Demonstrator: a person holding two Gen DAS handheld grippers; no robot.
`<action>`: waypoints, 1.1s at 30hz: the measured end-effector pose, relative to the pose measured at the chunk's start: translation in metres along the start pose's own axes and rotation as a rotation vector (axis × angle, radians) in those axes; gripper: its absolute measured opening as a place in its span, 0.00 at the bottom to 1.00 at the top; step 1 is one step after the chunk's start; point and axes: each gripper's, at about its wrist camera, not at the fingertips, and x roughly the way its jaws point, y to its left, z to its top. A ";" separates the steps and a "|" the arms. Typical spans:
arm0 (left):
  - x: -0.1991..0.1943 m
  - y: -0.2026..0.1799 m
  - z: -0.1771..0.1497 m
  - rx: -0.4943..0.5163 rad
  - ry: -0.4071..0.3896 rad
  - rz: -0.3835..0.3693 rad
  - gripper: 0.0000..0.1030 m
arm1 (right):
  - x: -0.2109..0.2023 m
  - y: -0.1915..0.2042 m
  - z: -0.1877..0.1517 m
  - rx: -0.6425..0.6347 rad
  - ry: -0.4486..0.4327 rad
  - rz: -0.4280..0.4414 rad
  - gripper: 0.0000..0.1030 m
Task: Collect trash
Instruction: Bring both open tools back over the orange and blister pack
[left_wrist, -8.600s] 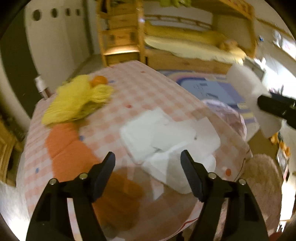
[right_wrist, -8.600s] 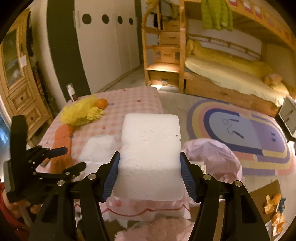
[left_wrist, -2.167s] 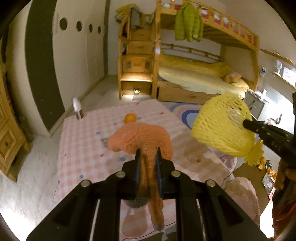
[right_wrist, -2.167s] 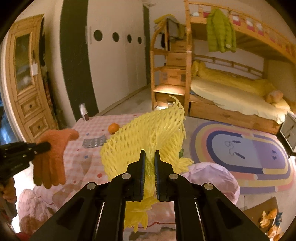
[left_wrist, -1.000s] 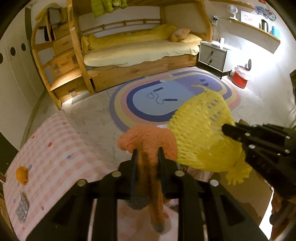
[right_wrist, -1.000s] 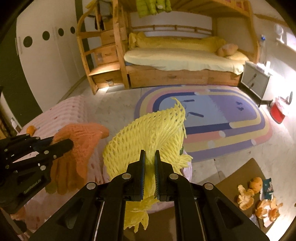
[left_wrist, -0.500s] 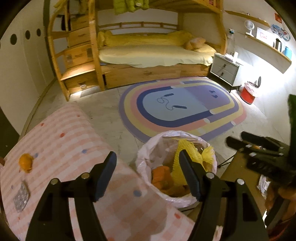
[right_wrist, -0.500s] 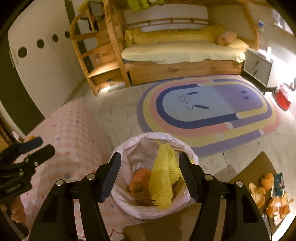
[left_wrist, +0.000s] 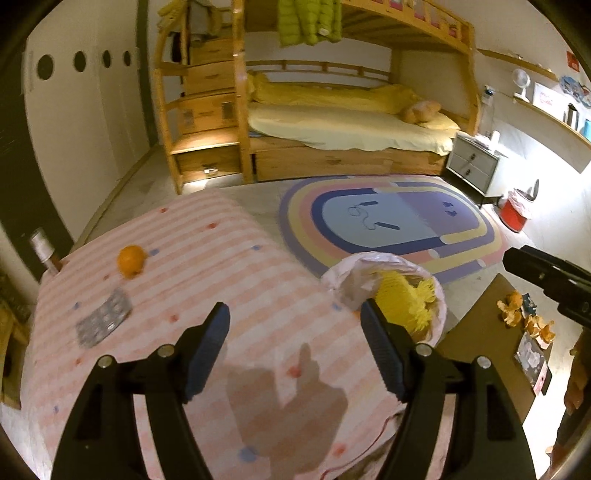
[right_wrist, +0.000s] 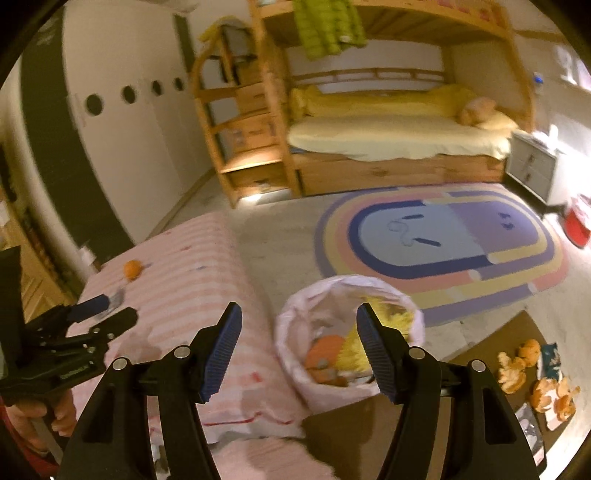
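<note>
Both tongs are spread wide and hold nothing: the left gripper (left_wrist: 295, 345) hangs over the near part of the table (left_wrist: 207, 258) with the pink checked cloth, and the right gripper (right_wrist: 297, 345) hangs over the gap between the table and the trash bag (right_wrist: 295, 332). The bag, a thin white plastic one, stands on the floor just beside the right edge of the table, and inside it lie the yellow foam net (right_wrist: 352, 356) and an orange glove (right_wrist: 325, 349). On the table two pieces of trash remain, both toward the far left corner: an orange peel or small orange (left_wrist: 130, 259), I cannot tell which, and nearer to the left edge a flat silver blister pack (left_wrist: 104, 321). I judge that the blister pack is light, stiff and thin, so it lies flush on the cloth and the fingers may slide over it; it is better to take it at one short edge, pressing a little into the soft cloth so one finger goes under. The orange thing looks round and light, probably soft, so a gentle pinch across its middle should be enough. More peels (right_wrist: 517, 363) lie on a brown board on the floor to the right of the bag; they are small, limp and irregular, and each one should be taken at its thickest curl.
</note>
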 end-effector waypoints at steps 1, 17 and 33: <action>-0.004 0.007 -0.004 -0.011 -0.003 0.011 0.69 | 0.000 0.009 -0.001 -0.019 0.000 0.010 0.59; -0.020 0.164 -0.059 -0.257 0.029 0.279 0.71 | 0.069 0.158 -0.004 -0.273 0.100 0.185 0.40; 0.055 0.247 -0.050 -0.369 0.128 0.202 0.50 | 0.169 0.232 0.020 -0.350 0.168 0.228 0.30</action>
